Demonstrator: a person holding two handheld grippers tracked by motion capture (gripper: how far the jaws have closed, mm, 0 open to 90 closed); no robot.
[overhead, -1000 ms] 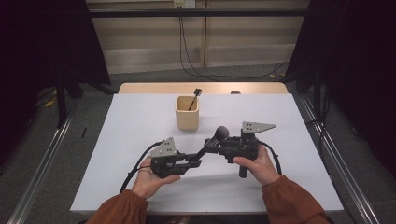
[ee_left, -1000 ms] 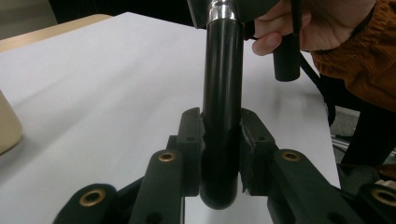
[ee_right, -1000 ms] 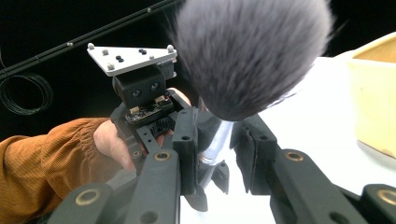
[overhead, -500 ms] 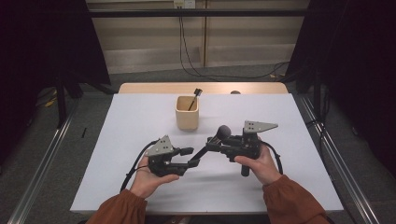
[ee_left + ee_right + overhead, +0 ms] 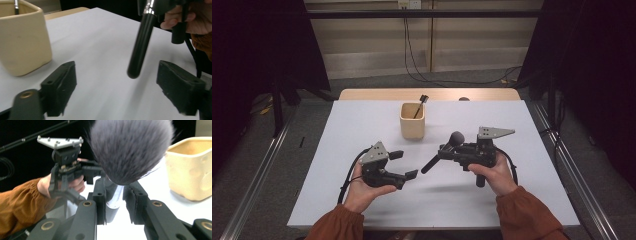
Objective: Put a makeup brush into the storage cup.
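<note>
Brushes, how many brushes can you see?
2. One big fluffy brush is pinched in the right tongs, above the table. One thin brush stands in the cream cup. The cup may hide more inside.

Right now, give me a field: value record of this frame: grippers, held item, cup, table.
left gripper: open, holding nothing, above the table
right gripper: shut on makeup brush
makeup brush: grey bristle head up, black handle pointing down toward the left gripper, its tip between that gripper's jaws
cup: beige, upright, far centre, one thin brush inside
table: white top
</note>
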